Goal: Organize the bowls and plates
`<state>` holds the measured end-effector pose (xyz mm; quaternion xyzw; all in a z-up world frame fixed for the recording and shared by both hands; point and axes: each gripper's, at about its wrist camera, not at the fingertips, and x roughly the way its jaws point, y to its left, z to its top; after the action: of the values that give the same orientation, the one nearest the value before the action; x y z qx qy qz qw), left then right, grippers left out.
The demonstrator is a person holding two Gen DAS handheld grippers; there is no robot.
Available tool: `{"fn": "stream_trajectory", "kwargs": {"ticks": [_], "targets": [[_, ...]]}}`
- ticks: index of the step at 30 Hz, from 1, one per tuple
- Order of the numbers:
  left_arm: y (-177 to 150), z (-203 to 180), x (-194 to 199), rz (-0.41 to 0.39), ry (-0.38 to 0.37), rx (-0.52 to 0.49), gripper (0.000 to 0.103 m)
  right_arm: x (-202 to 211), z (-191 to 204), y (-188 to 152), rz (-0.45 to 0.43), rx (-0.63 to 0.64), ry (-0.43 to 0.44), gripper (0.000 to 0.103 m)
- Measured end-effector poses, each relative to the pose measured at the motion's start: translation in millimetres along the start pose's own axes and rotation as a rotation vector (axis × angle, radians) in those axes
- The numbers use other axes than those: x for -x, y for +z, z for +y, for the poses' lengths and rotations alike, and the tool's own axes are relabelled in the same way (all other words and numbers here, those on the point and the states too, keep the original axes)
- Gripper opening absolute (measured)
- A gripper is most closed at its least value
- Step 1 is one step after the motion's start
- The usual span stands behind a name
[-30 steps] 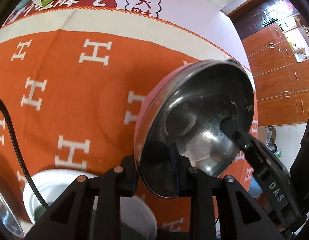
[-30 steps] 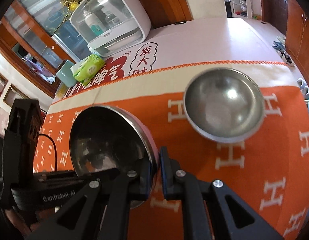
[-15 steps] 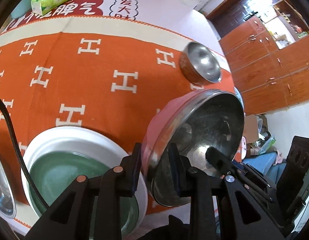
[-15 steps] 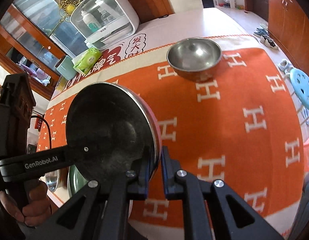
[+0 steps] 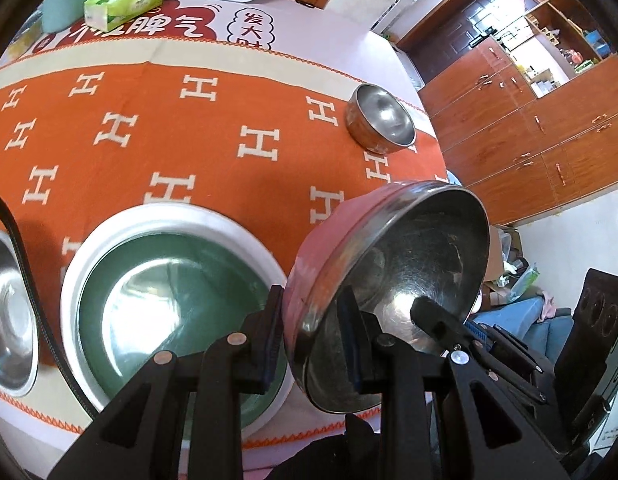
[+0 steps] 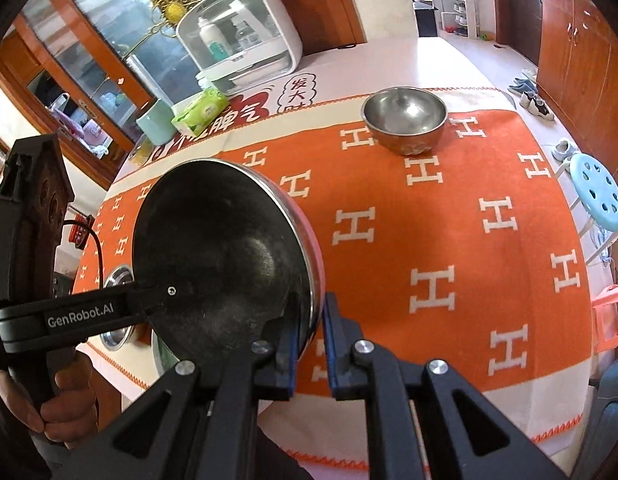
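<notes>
- The pink bowl [image 5: 393, 280], steel inside and pink outside, is held up off the bench [image 5: 269, 28] and tipped on edge, its opening facing right in the left wrist view.
- The left gripper [image 5: 311, 334] has its jaws narrow and clamped on the bowl's rim, one finger against the pink outer wall and the other inside.
- The right gripper [image 6: 309, 342] pinches the opposite edge of the same bowl, its jaws almost together with the thin rim between them; in its own view the bowl's dark inside [image 6: 225, 256] fills the left half.
- A hand [image 6: 57, 404] grips the handle of the left gripper at the lower left of the right wrist view.
- Below and left of the raised bowl, a green plate with a white rim [image 5: 169, 288] lies flat on the orange cloth [image 5: 149, 152] near the bench's front edge.
- A steel bowl [image 5: 9, 316] sits just beside that plate, at the left edge of the left wrist view.
- A smaller steel bowl [image 6: 405, 118] stands upright by itself toward the far side of the cloth, well apart from the others.
- Beyond the cloth stand a green tissue pack [image 6: 201, 112], a pale green cup [image 6: 157, 124] and a white cabinet with a clear front [image 6: 237, 48].
</notes>
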<state>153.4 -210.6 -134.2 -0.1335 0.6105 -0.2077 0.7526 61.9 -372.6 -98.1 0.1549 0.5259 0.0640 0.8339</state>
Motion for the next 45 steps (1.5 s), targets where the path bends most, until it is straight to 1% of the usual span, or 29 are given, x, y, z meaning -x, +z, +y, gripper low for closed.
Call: {"fn": "stream_trajectory", "kwargs": {"ticks": [4,9,13,22,29,33,40,45], "targets": [[-9,11,14,-0.010,-0.012,-0.005,0.025,4,14,-9,-0.004,0.001,0.018,0.011],[-20,32,35,-0.029,-0.002,-0.002,0.025,0,36,-17,0.014,0.005,0.043,0.011],[-25,55,50,-0.042,0.014,0.017,0.024,-9,62,-23,0.037,0.033,0.066,0.012],[-30,112,78,-0.057,0.033,0.092,0.024,-31,117,-30,0.082,0.098,0.104,0.013],[-32,163,98,-0.070,0.043,0.173,0.024,-52,160,-31,0.130,0.153,0.129,0.014],[-31,186,108,-0.070,0.057,0.196,0.024,-63,186,-31,0.145,0.180,0.140,0.014],[-26,226,123,-0.056,0.090,0.224,0.024,-85,225,-30,0.189,0.214,0.148,0.016],[-20,252,121,0.012,0.108,0.221,0.024,-98,246,-31,0.213,0.218,0.133,0.017]]}}
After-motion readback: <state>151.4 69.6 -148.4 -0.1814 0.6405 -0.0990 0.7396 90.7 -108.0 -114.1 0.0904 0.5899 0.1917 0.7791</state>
